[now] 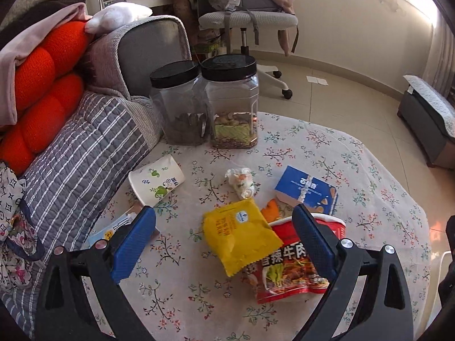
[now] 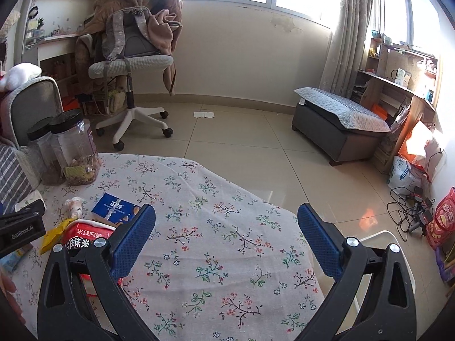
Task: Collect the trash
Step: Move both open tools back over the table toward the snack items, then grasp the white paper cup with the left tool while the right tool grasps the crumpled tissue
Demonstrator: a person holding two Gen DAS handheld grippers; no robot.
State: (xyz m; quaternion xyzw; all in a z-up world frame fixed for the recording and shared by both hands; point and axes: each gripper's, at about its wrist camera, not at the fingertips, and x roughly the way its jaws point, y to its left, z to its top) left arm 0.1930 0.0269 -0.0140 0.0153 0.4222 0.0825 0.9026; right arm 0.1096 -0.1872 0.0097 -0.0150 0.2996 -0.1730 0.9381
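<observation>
Right gripper (image 2: 226, 238) hangs wide open over the bench (image 2: 227, 227), blue fingers (image 2: 132, 241) gripping nothing. Along the left edge: blue box (image 2: 115, 209), red noodle packet (image 2: 85, 234), yellow wrapper (image 2: 54, 234). Two jars (image 2: 75, 147) occupy the far-left corner.

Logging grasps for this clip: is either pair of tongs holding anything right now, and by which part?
Nothing is held. The left tongs are open above the yellow packet; the right tongs are open over the bare tablecloth.
</observation>
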